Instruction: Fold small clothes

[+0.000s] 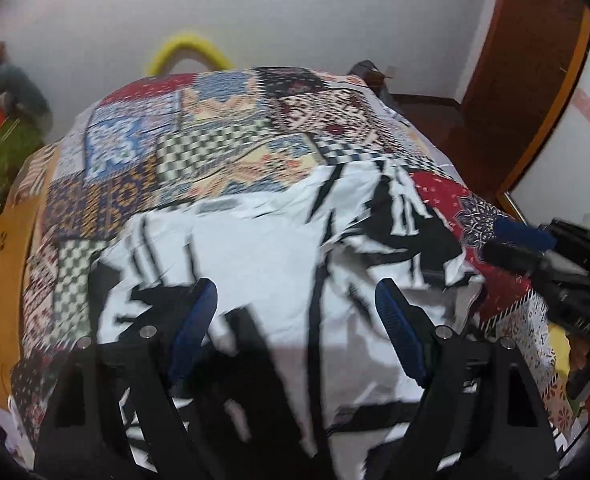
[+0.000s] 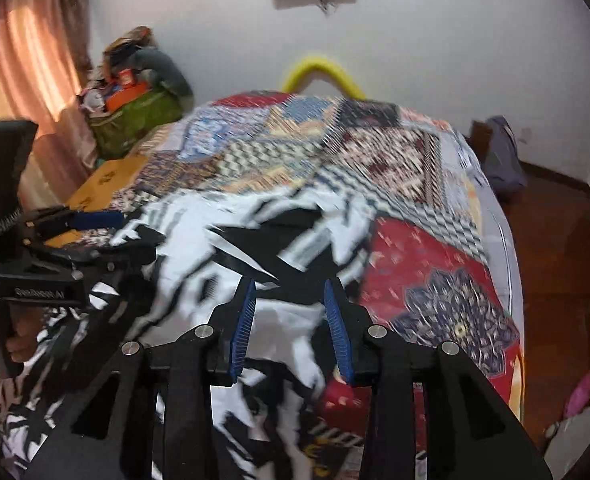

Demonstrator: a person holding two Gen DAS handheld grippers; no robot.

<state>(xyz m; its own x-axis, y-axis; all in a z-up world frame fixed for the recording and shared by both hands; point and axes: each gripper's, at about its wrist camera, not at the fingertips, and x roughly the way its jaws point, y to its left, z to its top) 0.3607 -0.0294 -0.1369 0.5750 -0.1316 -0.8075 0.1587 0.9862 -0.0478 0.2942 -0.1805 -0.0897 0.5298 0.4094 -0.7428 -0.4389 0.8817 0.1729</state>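
A white garment with black streaks (image 1: pixel 279 264) lies rumpled on the near part of a patchwork bedspread (image 1: pixel 223 140). It also shows in the right wrist view (image 2: pixel 223 240). My left gripper (image 1: pixel 295 296) hovers over the garment's middle, jaws wide open and empty. My right gripper (image 2: pixel 291 292) is over the garment's right edge, jaws open with nothing between them. It shows from the side in the left wrist view (image 1: pixel 519 236), at the right. The left gripper shows at the left of the right wrist view (image 2: pixel 95 220). Both views are motion-blurred.
A yellow curved bar (image 2: pixel 323 72) stands behind the bed against the white wall. A green bag with clutter (image 2: pixel 135 116) sits at the far left by pink curtains. A wooden door frame (image 1: pixel 535 80) and dark floor (image 2: pixel 551 232) lie to the right.
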